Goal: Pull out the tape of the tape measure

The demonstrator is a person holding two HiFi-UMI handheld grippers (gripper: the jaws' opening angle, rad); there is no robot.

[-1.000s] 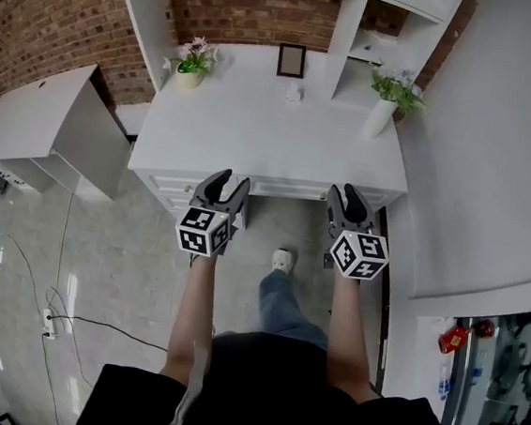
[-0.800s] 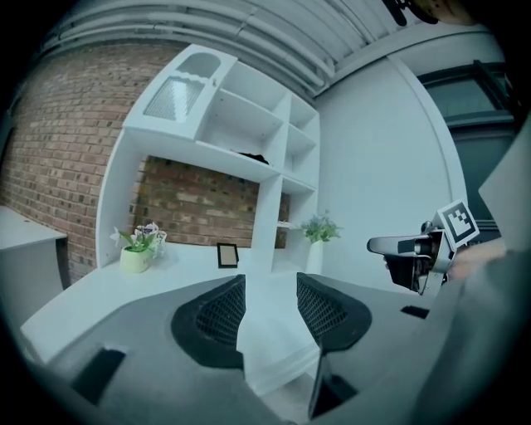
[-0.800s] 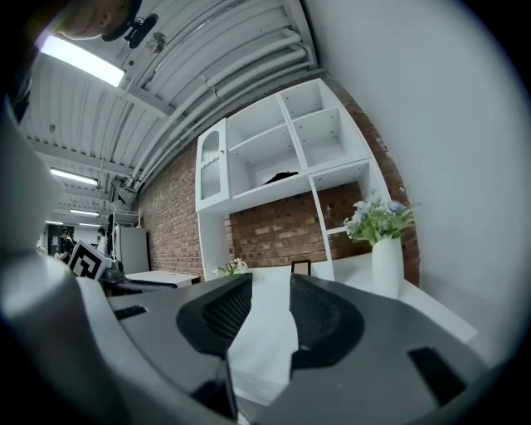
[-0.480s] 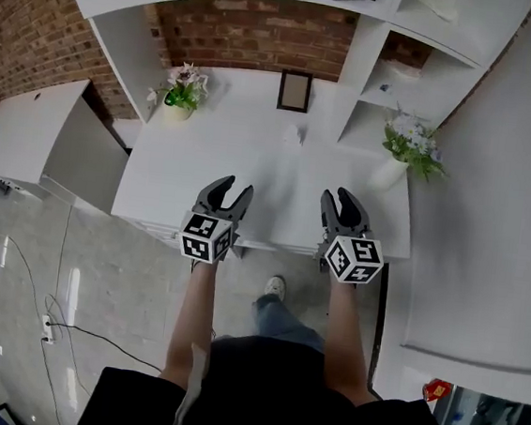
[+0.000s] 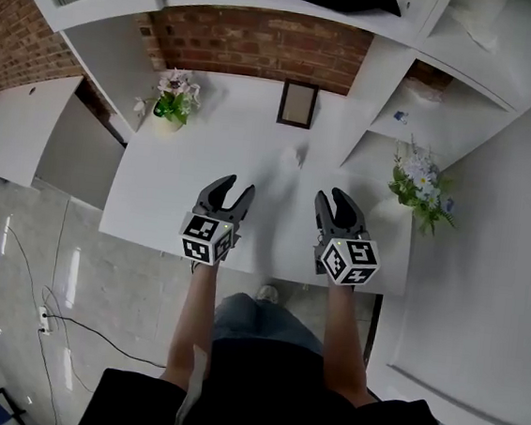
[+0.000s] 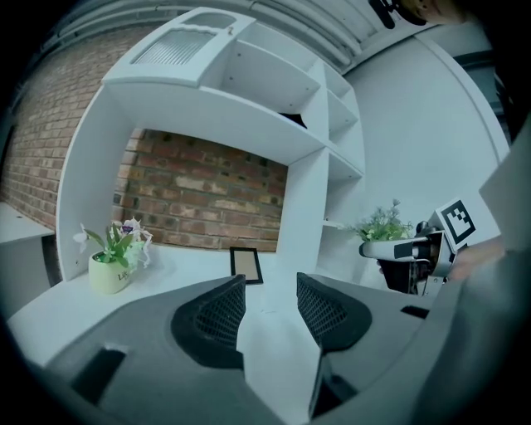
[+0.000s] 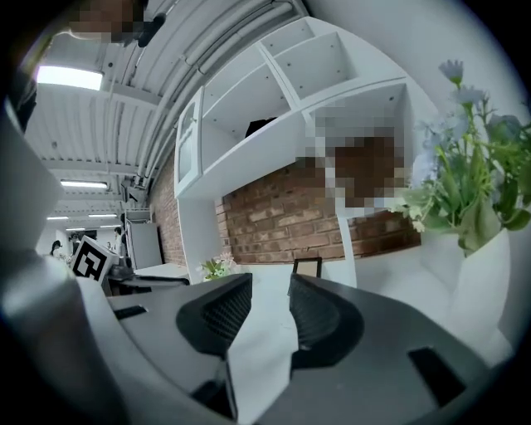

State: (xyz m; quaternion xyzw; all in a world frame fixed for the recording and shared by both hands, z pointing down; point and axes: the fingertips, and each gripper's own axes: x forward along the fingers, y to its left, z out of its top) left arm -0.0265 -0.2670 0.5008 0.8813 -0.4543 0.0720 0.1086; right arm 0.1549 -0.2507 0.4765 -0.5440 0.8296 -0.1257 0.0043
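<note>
A small pale object (image 5: pixel 297 155), too small to tell whether it is the tape measure, lies on the white desk (image 5: pixel 173 197), beyond and between my two grippers. My left gripper (image 5: pixel 231 187) hovers over the front part of the desk, open, with nothing between its jaws. My right gripper (image 5: pixel 335 197) is level with it on the right, also open and empty. In the left gripper view the open jaws (image 6: pixel 270 286) frame bare desk. The right gripper view shows its jaws (image 7: pixel 270 286) the same way.
A dark picture frame (image 5: pixel 298 104) leans against the brick back wall. A flower pot (image 5: pixel 170 105) stands at the desk's back left, and a white vase of flowers (image 5: pixel 422 188) at the right under white shelves (image 5: pixel 469 73). The person's legs are below the desk's front edge.
Both grippers have moved forward from in front of the desk's drawers to above its top. The desk has come closer in the head view. Both pairs of jaws stay equally wide.
</note>
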